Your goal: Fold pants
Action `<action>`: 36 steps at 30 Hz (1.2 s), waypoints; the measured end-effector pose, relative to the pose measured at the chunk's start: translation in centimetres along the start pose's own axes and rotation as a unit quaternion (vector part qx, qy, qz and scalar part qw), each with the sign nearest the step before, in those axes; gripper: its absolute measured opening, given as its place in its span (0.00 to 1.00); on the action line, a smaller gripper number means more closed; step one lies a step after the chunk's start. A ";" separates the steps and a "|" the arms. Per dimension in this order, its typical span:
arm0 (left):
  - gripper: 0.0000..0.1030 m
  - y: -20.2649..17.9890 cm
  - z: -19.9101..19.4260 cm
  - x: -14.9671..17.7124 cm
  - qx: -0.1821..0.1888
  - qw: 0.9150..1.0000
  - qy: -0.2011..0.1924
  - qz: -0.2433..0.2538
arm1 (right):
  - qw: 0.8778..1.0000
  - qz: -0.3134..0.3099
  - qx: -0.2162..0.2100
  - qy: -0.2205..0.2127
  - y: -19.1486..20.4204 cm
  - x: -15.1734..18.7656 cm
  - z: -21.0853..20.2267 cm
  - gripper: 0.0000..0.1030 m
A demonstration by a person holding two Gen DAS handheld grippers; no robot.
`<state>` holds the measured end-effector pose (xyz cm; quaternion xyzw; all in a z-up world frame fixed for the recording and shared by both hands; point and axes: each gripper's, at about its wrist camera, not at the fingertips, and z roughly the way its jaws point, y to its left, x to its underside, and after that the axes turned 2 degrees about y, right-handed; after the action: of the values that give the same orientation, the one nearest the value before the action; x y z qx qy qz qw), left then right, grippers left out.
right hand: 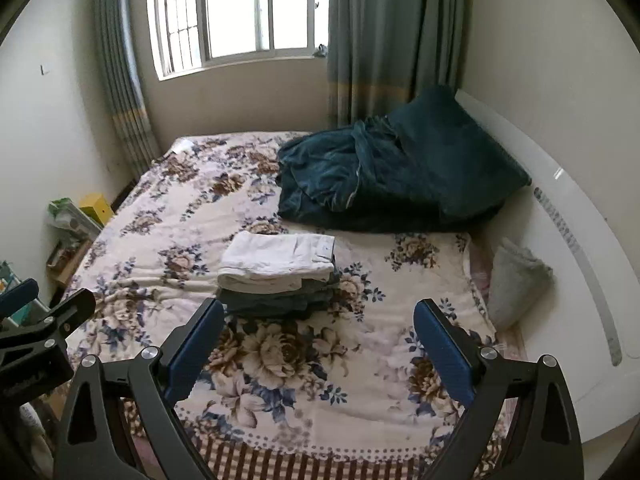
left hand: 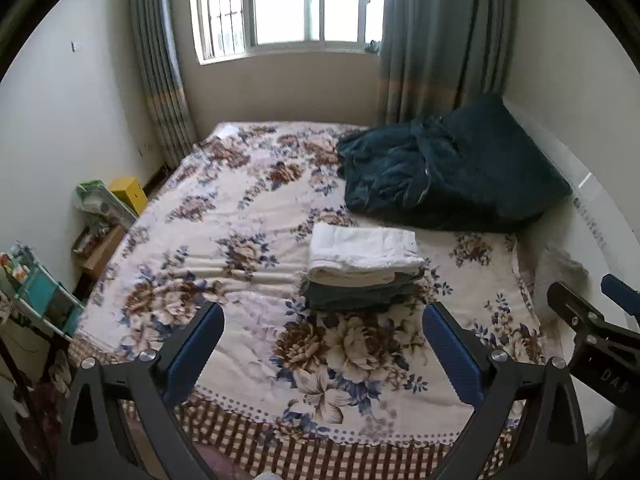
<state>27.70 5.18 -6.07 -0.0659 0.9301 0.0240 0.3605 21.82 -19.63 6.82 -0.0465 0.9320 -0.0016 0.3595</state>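
You are holding both the left gripper (left hand: pixel 323 356) and right gripper (right hand: pixel 319 350) with jaws released, the folded pants (right hand: pixel 278 263) lying centre frame, nearer the right.

A bed (left hand: pixel 224 208) covered by a cream blanket with brown and blue flowers fills the room, its near edge showing a brown checked border. At the far right of the bed lies a crumpled dark teal quilt (left hand: pixel 400 176) against a teal pillow (left hand: pixel 500 160). A grey cushion (right hand: pixel 516 276) sits in the gap beside the white headboard (right hand: pixel 560 208). Grey-green curtains (left hand: pixel 432 40) frame a bright window (left hand: pixel 288 4). Left of the bed stand a yellow box (left hand: pixel 129 194) and a cluttered low shelf (left hand: pixel 100 248).
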 end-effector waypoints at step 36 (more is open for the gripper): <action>1.00 2.3 -3.9 -1.1 -0.010 0.999 -0.046 -0.005 | 0.998 0.012 0.024 -0.056 1.1 -2.7 -7.2 1.00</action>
<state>25.54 7.16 -2.44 -0.0731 0.9118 0.0347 0.4026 18.88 -18.54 13.92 -0.0272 0.9105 -0.0168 0.4123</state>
